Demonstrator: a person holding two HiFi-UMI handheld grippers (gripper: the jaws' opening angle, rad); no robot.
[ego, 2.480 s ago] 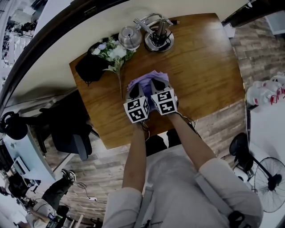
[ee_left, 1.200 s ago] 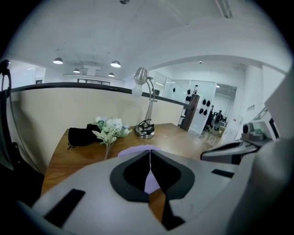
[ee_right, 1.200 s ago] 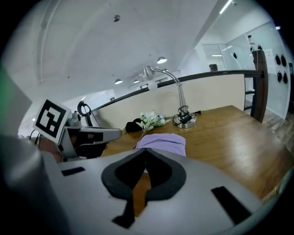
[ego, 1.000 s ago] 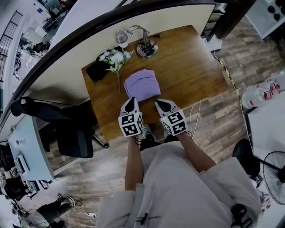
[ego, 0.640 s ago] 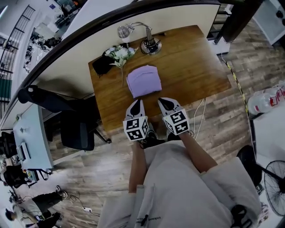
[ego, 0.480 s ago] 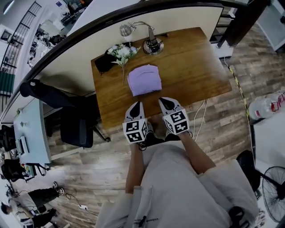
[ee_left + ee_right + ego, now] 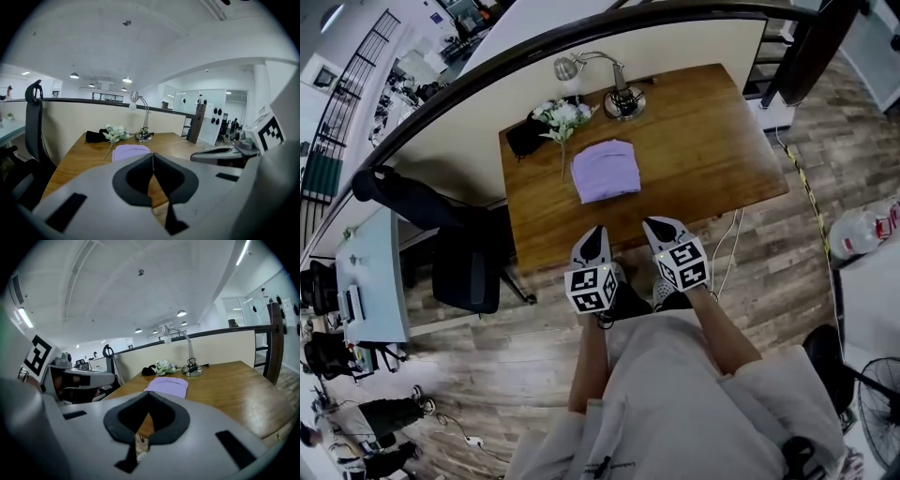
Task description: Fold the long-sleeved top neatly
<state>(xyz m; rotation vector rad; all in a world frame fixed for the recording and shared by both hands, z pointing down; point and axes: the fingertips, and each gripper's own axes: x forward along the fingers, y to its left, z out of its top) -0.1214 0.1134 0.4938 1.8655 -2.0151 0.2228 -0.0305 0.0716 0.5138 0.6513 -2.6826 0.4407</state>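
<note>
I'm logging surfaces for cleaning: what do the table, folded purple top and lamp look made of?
The table looks like wood or veneer: brown grain streaks, slight sheen.
The purple top looks like soft matte fabric, judging by its rounded fold edges; the weave is unclear.
The lamp is probably polished metal: silvery glints.

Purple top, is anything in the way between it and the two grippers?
No, nothing visible. Only bare table lies between the purple top and the left gripper and right gripper; the flowers and lamp sit beyond it.
</note>
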